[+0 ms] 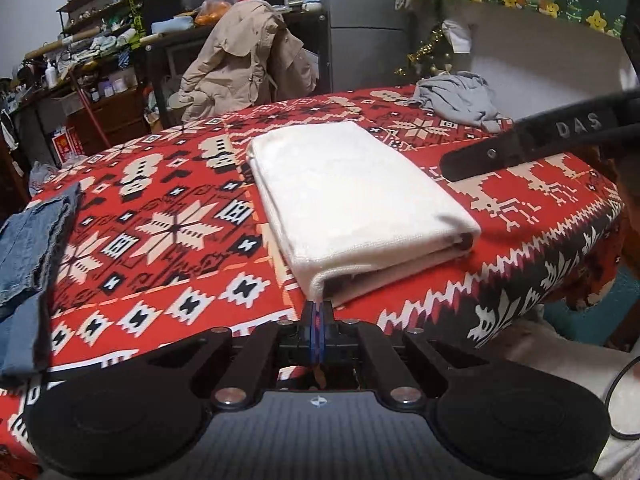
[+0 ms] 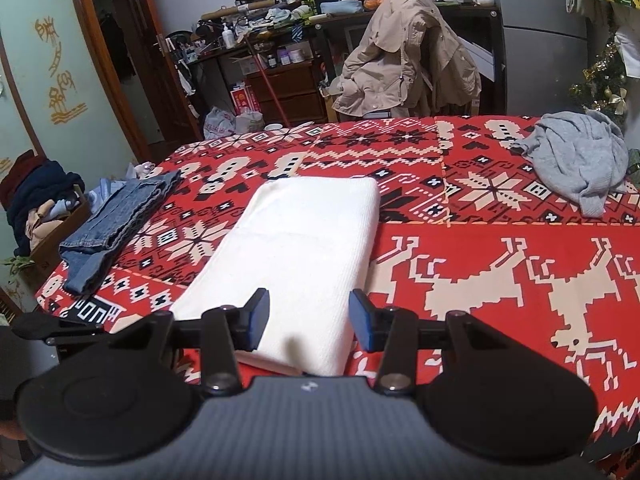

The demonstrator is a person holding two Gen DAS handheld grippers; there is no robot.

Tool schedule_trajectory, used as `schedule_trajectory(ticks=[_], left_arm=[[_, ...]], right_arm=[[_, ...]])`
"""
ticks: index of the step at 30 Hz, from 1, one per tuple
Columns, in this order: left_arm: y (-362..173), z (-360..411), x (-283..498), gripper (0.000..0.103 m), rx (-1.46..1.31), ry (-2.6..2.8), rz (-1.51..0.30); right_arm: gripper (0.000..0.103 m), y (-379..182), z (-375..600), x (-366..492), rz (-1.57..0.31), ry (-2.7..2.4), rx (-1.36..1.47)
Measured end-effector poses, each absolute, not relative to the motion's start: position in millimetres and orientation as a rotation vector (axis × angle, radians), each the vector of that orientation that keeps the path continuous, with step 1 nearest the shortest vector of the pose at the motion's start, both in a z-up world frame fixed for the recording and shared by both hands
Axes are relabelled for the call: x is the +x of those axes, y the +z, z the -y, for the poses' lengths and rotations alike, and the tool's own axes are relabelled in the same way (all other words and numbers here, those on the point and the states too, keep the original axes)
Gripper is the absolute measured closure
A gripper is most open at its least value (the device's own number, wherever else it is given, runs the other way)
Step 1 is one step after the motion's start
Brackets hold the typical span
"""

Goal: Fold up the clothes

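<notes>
A white, waffle-textured cloth folded into a thick oblong (image 2: 296, 256) lies near the front edge of the table, on a red tablecloth patterned with cream snowflakes and reindeer (image 2: 500, 264). It sits there because that bare stretch lies within reach of both hands.

The left gripper (image 1: 319, 307) has its two blue-padded fingers pressed together just at the cloth's near corner. A thin sliver of white fabric seems to run down between the pads, but whether they truly pinch it cannot be told. Such a corner grip would serve to tug the layers square.

The right gripper (image 2: 308, 320) hovers over the cloth's near end with its fingers roughly half apart and nothing between them, likely poised to press or take the edge.

A folded pair of blue denim jeans (image 2: 116, 224) rests to the left, presumably finished, while a crumpled grey garment (image 2: 576, 160) waits at the far right corner.
</notes>
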State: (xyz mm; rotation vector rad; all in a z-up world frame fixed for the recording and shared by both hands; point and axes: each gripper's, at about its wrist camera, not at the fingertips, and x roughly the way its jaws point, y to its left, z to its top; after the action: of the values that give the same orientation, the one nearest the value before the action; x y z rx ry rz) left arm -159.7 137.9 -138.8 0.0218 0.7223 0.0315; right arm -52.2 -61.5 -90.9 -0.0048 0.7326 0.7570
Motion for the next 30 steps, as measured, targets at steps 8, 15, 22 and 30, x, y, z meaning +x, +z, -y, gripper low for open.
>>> schedule_trajectory(ticks=[8, 15, 22, 30], left_arm=[[-134.2, -172.1, -152.4, 0.101, -0.21, 0.042, -0.705], [-136.5, -175.5, -142.9, 0.101, -0.248, 0.025, -0.716], [-136.8, -174.3, -143.8, 0.101, -0.206, -0.004, -0.707], [-139.3, -181.4, -144.2, 0.101, -0.25, -0.023, -0.717]], right_arm=[[0.088, -97.6, 39.8, -83.7, -0.717, 0.884, -0.106], [0.089, -102.9, -7.1, -101.3, -0.734, 0.994, -0.186], [0.089, -115.0, -33.7, -127.3, -0.633, 0.989, -0.391], [0.089, -117.8, -45.4, -122.3, -0.605, 0.987, -0.447]])
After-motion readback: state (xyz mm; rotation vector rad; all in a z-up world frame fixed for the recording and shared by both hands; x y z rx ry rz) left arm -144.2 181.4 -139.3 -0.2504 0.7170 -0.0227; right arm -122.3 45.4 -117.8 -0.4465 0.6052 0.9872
